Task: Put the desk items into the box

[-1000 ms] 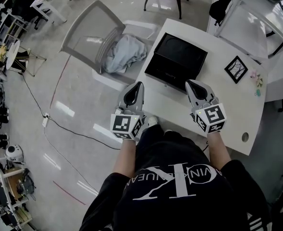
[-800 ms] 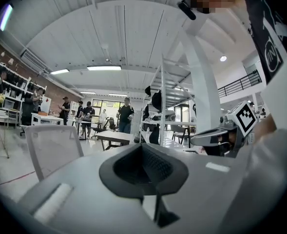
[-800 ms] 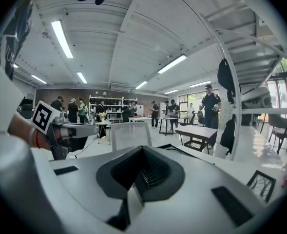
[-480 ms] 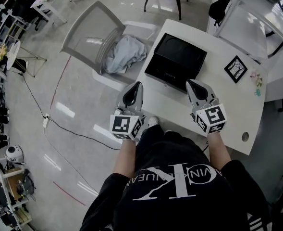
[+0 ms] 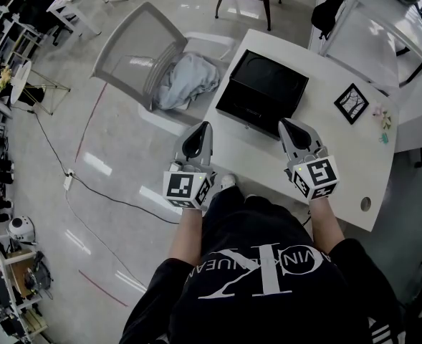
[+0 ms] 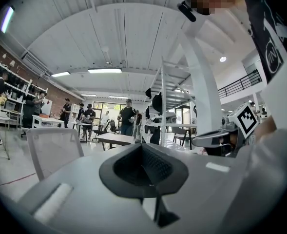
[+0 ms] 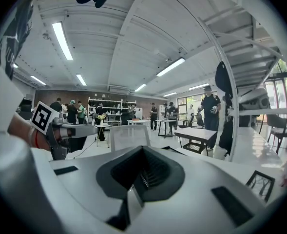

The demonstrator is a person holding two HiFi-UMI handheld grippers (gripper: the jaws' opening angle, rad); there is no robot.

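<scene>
We hold the left gripper (image 5: pixel 203 129) and the right gripper (image 5: pixel 287 126) side by side at mid-frame of the head view, along the near edge of the white desk (image 5: pixel 343 165). In each gripper's own view the jaws are pressed together with nothing between them. The black box (image 5: pixel 263 89) sits just above them at upper centre, and a small framed picture (image 5: pixel 352 103) and some pastel items (image 5: pixel 382 119) lie towards the right edge.
</scene>
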